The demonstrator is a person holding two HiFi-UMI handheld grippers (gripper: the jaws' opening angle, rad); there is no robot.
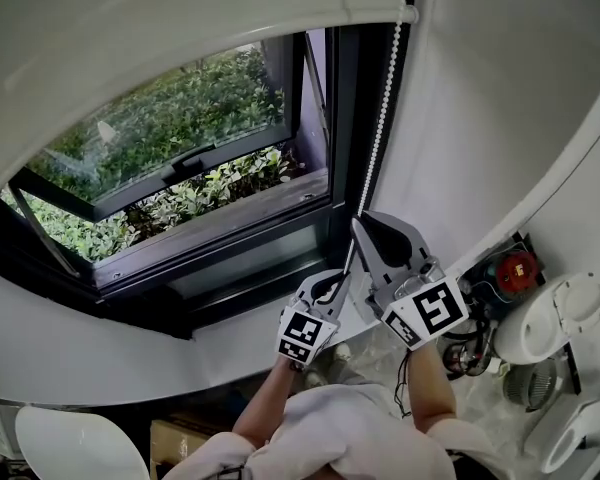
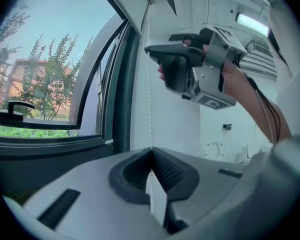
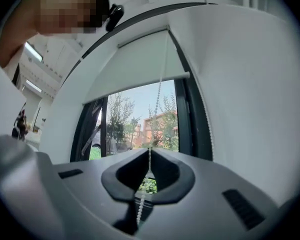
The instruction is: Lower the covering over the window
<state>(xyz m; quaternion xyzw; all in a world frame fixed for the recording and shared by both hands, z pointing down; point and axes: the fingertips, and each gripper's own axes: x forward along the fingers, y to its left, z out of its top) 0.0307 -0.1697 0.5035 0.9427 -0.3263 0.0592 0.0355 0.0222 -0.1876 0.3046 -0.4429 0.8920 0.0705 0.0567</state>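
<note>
A white roller blind (image 1: 180, 28) is drawn partway down over the window (image 1: 180, 178); its bottom bar (image 3: 140, 86) shows in the right gripper view. A white bead chain (image 1: 380, 118) hangs from the blind's right end beside the dark frame. My right gripper (image 1: 359, 222) is shut on the chain, with the beads (image 3: 160, 94) running up from its closed tips (image 3: 150, 149). Just below it, my left gripper (image 1: 343, 274) is shut on the same chain (image 2: 150, 94), pinched at its tips (image 2: 151, 151). The right gripper (image 2: 148, 49) hangs above in the left gripper view.
The window sash (image 1: 190, 163) stands tilted open, with a black handle and green shrubs outside. A white wall (image 1: 480, 118) runs along the right. On the floor at right are a red device (image 1: 513, 268) and white round items (image 1: 560, 318); a white seat (image 1: 70, 443) is at lower left.
</note>
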